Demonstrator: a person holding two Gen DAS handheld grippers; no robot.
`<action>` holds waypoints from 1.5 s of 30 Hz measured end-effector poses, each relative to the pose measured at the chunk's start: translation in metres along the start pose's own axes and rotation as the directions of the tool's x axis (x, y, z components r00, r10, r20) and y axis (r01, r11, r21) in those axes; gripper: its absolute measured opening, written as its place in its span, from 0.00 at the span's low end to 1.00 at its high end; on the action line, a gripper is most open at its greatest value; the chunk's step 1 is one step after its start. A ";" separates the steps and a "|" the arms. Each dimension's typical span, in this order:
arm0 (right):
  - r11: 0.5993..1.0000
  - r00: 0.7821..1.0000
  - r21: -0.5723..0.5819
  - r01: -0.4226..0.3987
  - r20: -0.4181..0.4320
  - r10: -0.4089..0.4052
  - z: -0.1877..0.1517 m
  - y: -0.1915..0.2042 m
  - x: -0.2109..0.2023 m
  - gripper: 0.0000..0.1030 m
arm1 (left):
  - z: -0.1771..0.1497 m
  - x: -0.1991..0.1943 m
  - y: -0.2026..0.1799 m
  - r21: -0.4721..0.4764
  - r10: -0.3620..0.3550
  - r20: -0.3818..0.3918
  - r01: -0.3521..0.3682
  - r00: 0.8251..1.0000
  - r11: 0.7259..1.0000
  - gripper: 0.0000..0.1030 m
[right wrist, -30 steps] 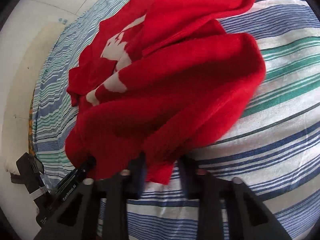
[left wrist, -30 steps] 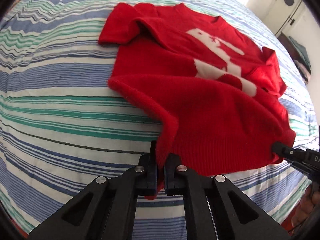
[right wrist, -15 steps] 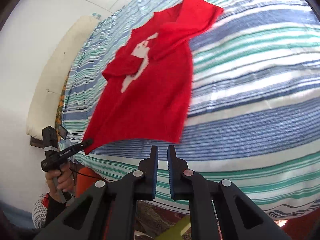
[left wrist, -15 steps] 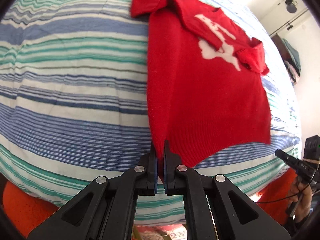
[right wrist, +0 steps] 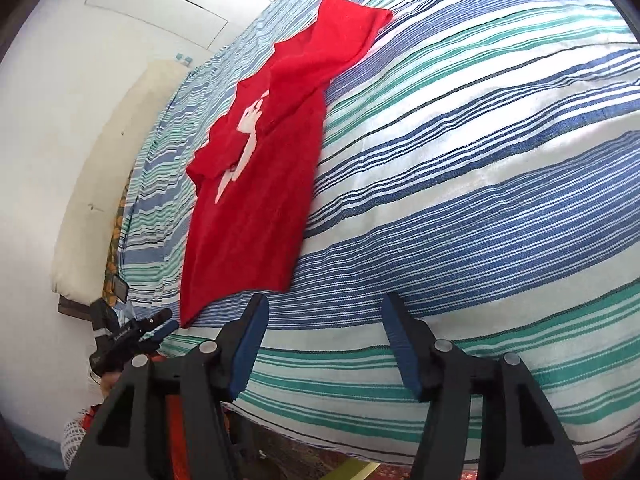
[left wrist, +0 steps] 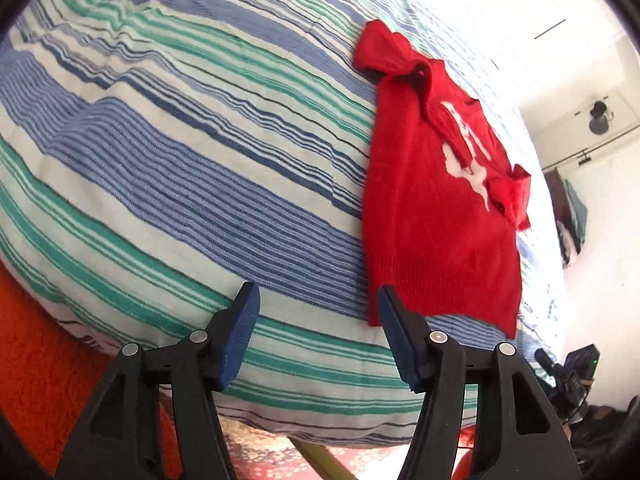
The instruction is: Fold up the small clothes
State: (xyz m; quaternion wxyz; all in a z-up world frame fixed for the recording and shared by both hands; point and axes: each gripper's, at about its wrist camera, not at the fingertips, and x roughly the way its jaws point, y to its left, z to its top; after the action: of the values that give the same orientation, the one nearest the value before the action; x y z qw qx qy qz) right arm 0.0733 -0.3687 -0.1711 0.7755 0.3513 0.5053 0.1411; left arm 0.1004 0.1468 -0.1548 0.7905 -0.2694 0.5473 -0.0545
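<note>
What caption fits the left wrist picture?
Open left gripper hovers beside the hem of a red sweater lying on a striped bedspread.

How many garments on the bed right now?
1: a red sweater, spread flat on the striped bedspread near its front edge. None others visible; the far side is out of view.

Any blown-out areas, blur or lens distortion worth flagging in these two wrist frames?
Left wrist view: wall at upper right is blown out; the striped bedspread bulges from fisheye; the red sweater is sharp. Right wrist view: even daylight, the same barrel bulge, dark vignette at the corners, no motion blur.
</note>
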 end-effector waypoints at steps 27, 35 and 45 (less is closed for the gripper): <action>0.978 0.987 -0.193 0.085 -0.121 -0.109 -0.010 0.037 0.012 0.05 | -0.018 0.060 -0.084 0.368 0.207 -0.106 -0.155 0.973 0.917 0.05; 0.976 0.975 -0.153 0.156 -0.132 -0.177 -0.013 0.010 0.039 0.04 | -0.031 0.065 -0.077 0.377 0.250 -0.054 -0.212 0.967 0.902 0.05; 0.963 0.976 -0.207 0.173 -0.095 -0.195 -0.017 0.017 0.039 0.05 | -0.045 0.063 -0.099 0.459 0.349 0.082 -0.346 0.934 0.818 0.43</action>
State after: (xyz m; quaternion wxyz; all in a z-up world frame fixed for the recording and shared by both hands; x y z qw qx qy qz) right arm 0.0780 -0.3278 -0.1904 0.7860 0.2156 0.5628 0.1375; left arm 0.1054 0.0216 -0.1711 0.8269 0.0327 0.5600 -0.0402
